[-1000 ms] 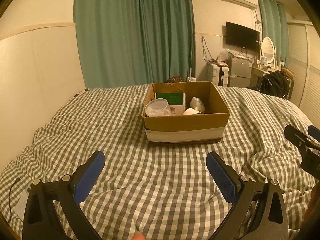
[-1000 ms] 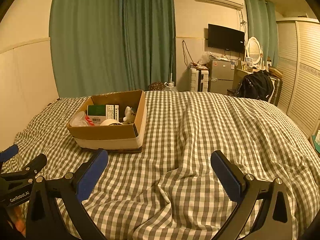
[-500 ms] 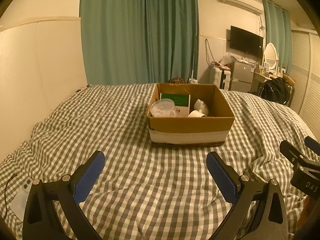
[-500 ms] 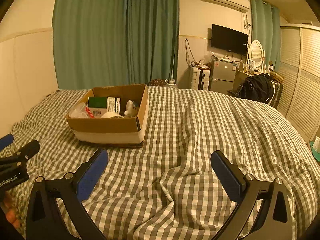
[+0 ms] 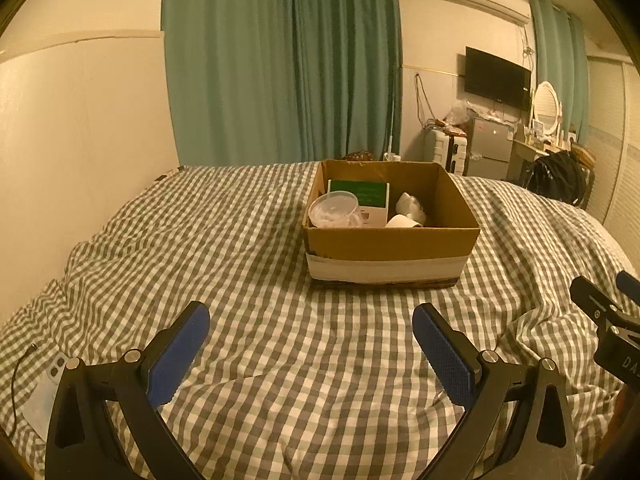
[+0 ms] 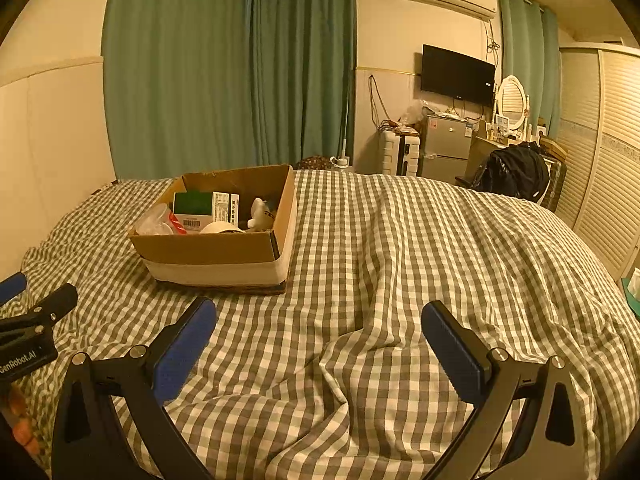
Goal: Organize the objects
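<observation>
"GenRobot.AI" on left tool (image 6: pixel 24 356) body; "DA…" cut off on right tool (image 5: pixel 624 360) body; box labels illegible

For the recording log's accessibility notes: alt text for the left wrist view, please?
An open brown cardboard box holding a green-and-white carton and a clear plastic tub sits on a grey-and-white checked bedspread, ahead of the open, empty left hand-held gripper.
</observation>
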Demonstrator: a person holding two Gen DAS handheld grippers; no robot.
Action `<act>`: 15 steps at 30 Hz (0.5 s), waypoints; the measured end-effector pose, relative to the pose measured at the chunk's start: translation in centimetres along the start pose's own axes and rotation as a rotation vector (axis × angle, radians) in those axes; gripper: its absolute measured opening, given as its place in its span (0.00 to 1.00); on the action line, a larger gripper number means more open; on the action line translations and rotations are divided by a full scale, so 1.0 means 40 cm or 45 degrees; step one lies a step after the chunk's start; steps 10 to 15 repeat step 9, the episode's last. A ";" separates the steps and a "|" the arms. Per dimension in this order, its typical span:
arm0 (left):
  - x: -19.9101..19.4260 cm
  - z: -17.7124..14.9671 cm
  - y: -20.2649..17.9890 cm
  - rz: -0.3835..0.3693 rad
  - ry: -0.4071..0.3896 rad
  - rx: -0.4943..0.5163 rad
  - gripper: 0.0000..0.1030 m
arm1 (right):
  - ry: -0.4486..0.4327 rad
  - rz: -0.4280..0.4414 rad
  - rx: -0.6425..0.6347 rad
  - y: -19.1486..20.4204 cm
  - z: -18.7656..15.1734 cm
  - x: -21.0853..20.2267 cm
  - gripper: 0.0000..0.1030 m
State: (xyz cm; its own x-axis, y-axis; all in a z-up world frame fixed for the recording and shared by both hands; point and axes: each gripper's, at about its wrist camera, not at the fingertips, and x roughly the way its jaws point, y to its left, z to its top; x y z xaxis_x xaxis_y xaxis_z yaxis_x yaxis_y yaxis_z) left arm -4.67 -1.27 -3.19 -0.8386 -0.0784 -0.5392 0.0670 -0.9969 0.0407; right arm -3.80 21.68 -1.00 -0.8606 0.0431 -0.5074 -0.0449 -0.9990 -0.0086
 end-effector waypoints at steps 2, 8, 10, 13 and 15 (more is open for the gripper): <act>-0.003 0.001 -0.002 -0.013 0.003 0.000 1.00 | -0.004 0.003 -0.001 0.001 0.002 -0.003 1.00; -0.021 0.008 -0.007 -0.039 -0.022 0.001 1.00 | 0.001 0.025 0.011 0.002 0.005 -0.007 1.00; -0.023 0.009 -0.008 -0.041 -0.026 0.001 1.00 | 0.000 0.025 0.009 0.003 0.005 -0.008 1.00; -0.023 0.009 -0.008 -0.041 -0.026 0.001 1.00 | 0.000 0.025 0.009 0.003 0.005 -0.008 1.00; -0.023 0.009 -0.008 -0.041 -0.026 0.001 1.00 | 0.000 0.025 0.009 0.003 0.005 -0.008 1.00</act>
